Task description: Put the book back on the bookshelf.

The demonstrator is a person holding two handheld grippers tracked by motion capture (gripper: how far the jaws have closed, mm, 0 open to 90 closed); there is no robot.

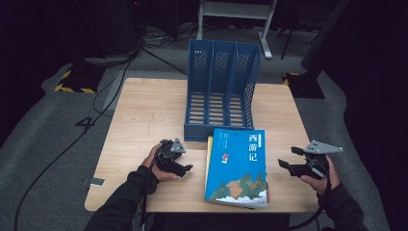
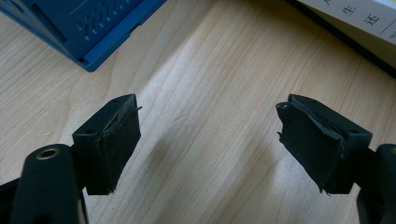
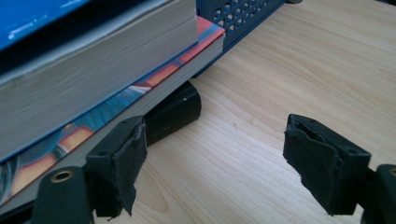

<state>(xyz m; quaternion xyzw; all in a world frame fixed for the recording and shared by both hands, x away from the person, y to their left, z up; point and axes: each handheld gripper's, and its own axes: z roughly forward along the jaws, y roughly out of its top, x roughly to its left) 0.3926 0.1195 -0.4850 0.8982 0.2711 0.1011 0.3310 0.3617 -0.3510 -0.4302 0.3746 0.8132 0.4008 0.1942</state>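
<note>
A stack of books (image 1: 238, 166) lies at the table's front middle; the top one is blue with a landscape picture. Behind it stands a blue three-slot file rack (image 1: 221, 86). My left gripper (image 1: 186, 168) rests left of the stack, open, with bare wood between its pads (image 2: 114, 144); the rack's corner (image 2: 93, 28) and a book's edge (image 2: 359, 23) lie beyond it. My right gripper (image 1: 288, 157) hovers right of the stack, open and holding nothing. In the right gripper view (image 3: 215, 158), the thick top book (image 3: 93, 60) lies on a thinner colourful one (image 3: 154, 79), with a black block (image 3: 173, 112) under them.
The wooden table (image 1: 144, 110) has bare room left of the rack and along its right side. A small silver thing (image 1: 96, 182) sits by the table's left front corner. Cables (image 1: 96, 115) trail on the grey floor, and a white desk frame (image 1: 235, 12) stands behind.
</note>
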